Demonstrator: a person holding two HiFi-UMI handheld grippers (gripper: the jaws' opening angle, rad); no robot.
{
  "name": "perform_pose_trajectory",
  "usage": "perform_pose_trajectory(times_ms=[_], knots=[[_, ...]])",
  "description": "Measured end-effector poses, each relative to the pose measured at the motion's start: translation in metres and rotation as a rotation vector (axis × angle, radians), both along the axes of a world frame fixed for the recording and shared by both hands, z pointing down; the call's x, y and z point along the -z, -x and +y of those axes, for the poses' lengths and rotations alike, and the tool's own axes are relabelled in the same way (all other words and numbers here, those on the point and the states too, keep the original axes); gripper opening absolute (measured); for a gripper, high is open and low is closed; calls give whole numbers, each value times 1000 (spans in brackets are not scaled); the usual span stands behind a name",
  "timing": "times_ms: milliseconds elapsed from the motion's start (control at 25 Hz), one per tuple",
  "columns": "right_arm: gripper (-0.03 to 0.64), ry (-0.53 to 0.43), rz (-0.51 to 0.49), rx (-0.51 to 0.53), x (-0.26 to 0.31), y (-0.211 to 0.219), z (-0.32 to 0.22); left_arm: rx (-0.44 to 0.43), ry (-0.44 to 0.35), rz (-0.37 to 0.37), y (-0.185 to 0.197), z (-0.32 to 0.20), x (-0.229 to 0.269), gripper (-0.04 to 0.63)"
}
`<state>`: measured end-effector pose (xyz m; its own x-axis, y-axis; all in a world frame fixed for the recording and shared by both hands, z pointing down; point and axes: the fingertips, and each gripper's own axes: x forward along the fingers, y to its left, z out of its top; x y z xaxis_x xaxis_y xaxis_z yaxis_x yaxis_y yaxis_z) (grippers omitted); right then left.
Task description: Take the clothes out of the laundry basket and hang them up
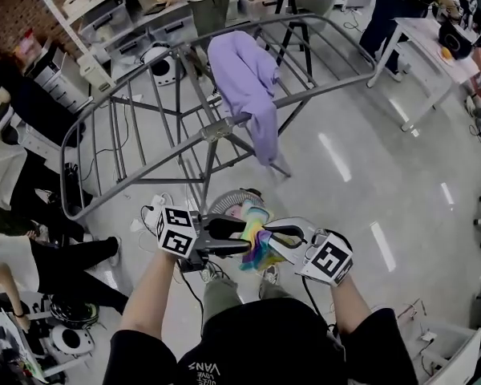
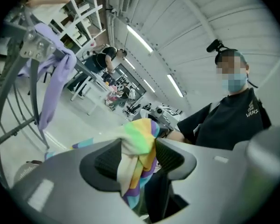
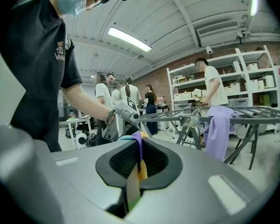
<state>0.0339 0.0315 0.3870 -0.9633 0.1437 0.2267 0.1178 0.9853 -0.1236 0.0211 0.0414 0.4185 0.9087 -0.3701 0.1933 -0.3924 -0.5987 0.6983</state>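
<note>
Now one garment is hung, a second is in both claws

So far the job looks partly done. A purple garment [image 1: 244, 79] hangs over the rack [image 1: 176, 119], well beyond both claws. The striped cloth [image 1: 255, 247] is out of the basket [image 1: 220, 203] and held up between the two claws.

The right claw [image 1: 266, 237] is clenched tight on a thin edge of the cloth. The left claw [image 1: 239, 239] stands wider, with a thick bunch of cloth filling the gap and touching both pads, so it looks to be grasping too.

The basket sits on the floor just below the claws. Something pale lies in it, so more pieces seem left to hang after this one. The cloth itself has yet to go forward and over a rail. The bars just ahead of the claws are bare.

People stand past the rack and off to the left of the left claw, and a counter [image 1: 433, 38] lies far to the right of the right claw. Nothing sits between the claws and the rack. The rack's legs and the basket underfoot look like the likeliest snags.
</note>
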Motion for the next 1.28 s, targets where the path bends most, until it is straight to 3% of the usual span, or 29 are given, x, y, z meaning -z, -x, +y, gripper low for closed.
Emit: perform_pose_trajectory(times_ms=[160, 280, 400, 600, 720, 1040, 1160, 1280], knots=[[17, 10, 9, 8, -5, 1, 9, 21, -48, 4, -6, -7, 6, 196], [17, 32, 12, -3, -9, -1, 16, -13, -85, -81, -9, -3, 4, 119], [18, 58, 44, -8, -21, -3, 26, -94, -155, -260, -8, 8, -4, 64], [43, 158, 129, 17, -49, -7, 37, -279, -358, -696, -1, 27, -17, 41], [84, 241, 139, 1, -59, -14, 28, -372, -475, -888, 6, 40, -18, 40], [111, 400, 187, -179, -92, -4, -30, -631, -820, -1256, 20, 67, 11, 37], [162, 494, 223, -182, -111, 4, -33, -642, -904, -1344, 26, 69, 31, 37], [209, 577, 261, -165, -133, 8, -26, -594, -970, -1387, 32, 69, 49, 37]])
